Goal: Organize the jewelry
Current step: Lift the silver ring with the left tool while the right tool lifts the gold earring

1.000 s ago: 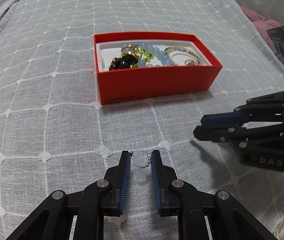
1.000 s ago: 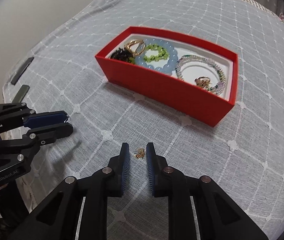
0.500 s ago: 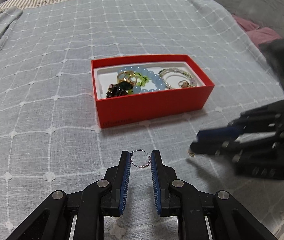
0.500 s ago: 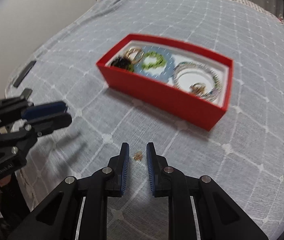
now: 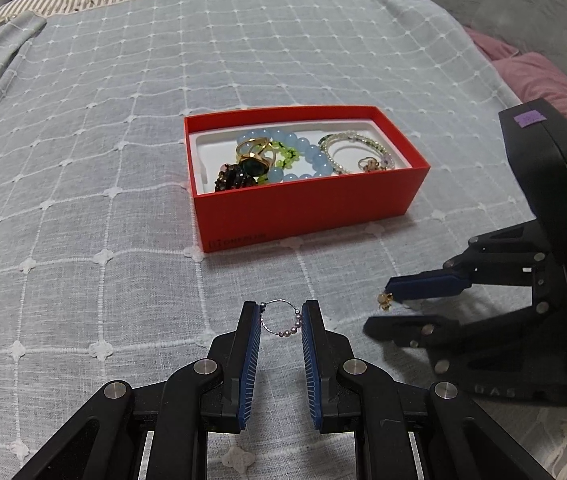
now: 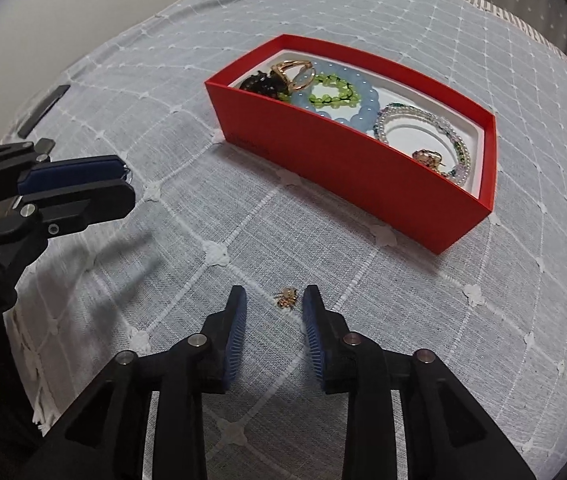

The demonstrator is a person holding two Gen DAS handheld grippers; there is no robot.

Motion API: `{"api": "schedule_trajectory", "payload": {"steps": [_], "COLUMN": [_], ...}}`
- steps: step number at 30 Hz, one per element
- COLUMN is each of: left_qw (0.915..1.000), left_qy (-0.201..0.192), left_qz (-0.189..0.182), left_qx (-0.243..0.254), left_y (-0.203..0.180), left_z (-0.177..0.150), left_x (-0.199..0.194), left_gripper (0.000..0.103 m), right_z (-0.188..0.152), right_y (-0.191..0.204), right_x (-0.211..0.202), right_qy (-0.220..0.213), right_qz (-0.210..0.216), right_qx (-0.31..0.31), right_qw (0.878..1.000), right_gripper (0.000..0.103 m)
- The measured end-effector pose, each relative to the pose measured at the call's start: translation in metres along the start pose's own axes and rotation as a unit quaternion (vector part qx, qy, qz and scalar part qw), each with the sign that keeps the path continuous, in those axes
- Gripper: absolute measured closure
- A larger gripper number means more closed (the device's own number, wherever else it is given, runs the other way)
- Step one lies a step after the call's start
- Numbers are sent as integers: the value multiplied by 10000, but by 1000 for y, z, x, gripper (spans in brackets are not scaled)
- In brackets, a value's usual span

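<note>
We see a red box (image 5: 307,204) sitting on a bed under a grey bedspread (image 5: 83,160) stitched with a white grid. The box has a white lining and already holds a pale blue bead bracelet (image 5: 315,160), a small green bead bracelet (image 6: 333,90), a gold ring with a dark stone (image 5: 253,158), a dark cluster piece (image 5: 233,178), a thin multicoloured bead bracelet (image 6: 423,128) and a small gold ring (image 5: 369,165).

On the near side of the box, our left tongs (image 5: 281,320) are clamped on a hoop earring (image 5: 281,318): a thin silver wire circle with a short run of tiny pinkish pearls along its lower edge, held upright between the blue ribbed pads above the bedspread.

Also in front of the box, and to the right of the hoop, our right tongs (image 6: 275,300) point steeply down with their jaws opening. Between them a gold earring (image 6: 285,298) lies on the bedspread: a small, knotted cluster of gold with pale beads. It is close to the right-hand pad, but we cannot tell whether it touches it; the left-hand pad stands clear of it.
</note>
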State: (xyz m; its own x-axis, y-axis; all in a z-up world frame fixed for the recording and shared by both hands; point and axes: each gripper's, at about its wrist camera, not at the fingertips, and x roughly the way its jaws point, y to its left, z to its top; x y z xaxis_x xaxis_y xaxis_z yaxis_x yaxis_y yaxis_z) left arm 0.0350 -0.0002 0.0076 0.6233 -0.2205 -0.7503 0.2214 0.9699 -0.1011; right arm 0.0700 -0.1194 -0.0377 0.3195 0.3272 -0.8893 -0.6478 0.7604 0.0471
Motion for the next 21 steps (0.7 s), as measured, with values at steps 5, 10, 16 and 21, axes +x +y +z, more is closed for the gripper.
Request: {"api": "schedule_trajectory", "payload": {"steps": [5, 10, 16, 21], "left_qw": [10000, 10000, 10000, 10000], "left_qy": [10, 2, -2, -5], "left_qz": [14, 6, 3, 2], "left_qx": [-10, -2, -1, -1], "left_y": [1, 0, 0, 0], "left_z": [0, 0, 0, -1], "left_x": [0, 0, 0, 0], "left_gripper": [87, 87, 87, 87], "right_z": [1, 1, 3, 4], "right_y": [0, 1, 4, 7], "right_x": [2, 2, 4, 5], "right_qy": [7, -11, -61, -71], "right_qz": [-23, -81, -170, -180], "right_qx": [31, 1, -42, -113], "right_qw": [10000, 10000, 9998, 9997], "right_gripper": [69, 70, 75, 81]}}
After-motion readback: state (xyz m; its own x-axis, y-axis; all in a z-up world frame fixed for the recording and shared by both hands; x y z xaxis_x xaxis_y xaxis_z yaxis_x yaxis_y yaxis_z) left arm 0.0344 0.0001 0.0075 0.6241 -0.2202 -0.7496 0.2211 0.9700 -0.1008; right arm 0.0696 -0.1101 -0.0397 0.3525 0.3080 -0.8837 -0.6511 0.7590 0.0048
